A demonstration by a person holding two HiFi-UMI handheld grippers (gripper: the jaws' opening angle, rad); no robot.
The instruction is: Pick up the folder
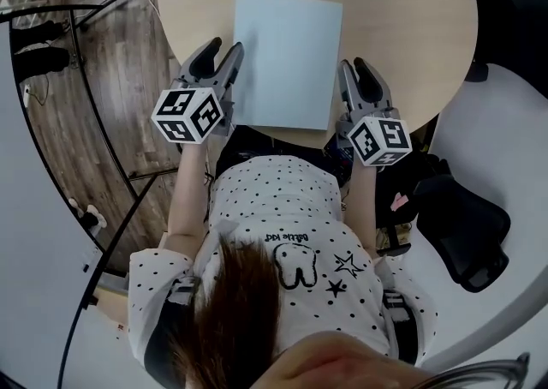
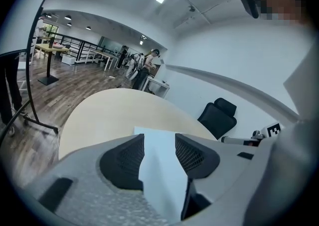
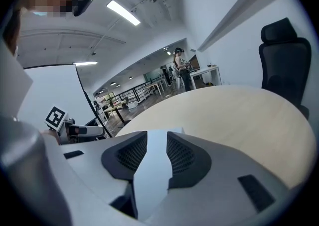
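A pale blue folder [image 1: 287,57] lies flat on the round wooden table [image 1: 402,10], close to its near edge. My left gripper [image 1: 220,46] hovers at the folder's left edge with its jaws apart, and in the left gripper view the folder [image 2: 162,165] shows through the gap of that gripper [image 2: 159,145]. At the folder's right edge is my right gripper [image 1: 355,66], its jaws narrowly apart. The right gripper view shows the folder [image 3: 149,170] between the jaws of that gripper [image 3: 157,145]. Neither gripper's pads press on it.
A black office chair [image 1: 462,224] stands to the right of the person, who wears a dotted shirt. A black metal frame [image 1: 77,36] stands on the wood floor at the left. People stand far off across the room [image 2: 142,65].
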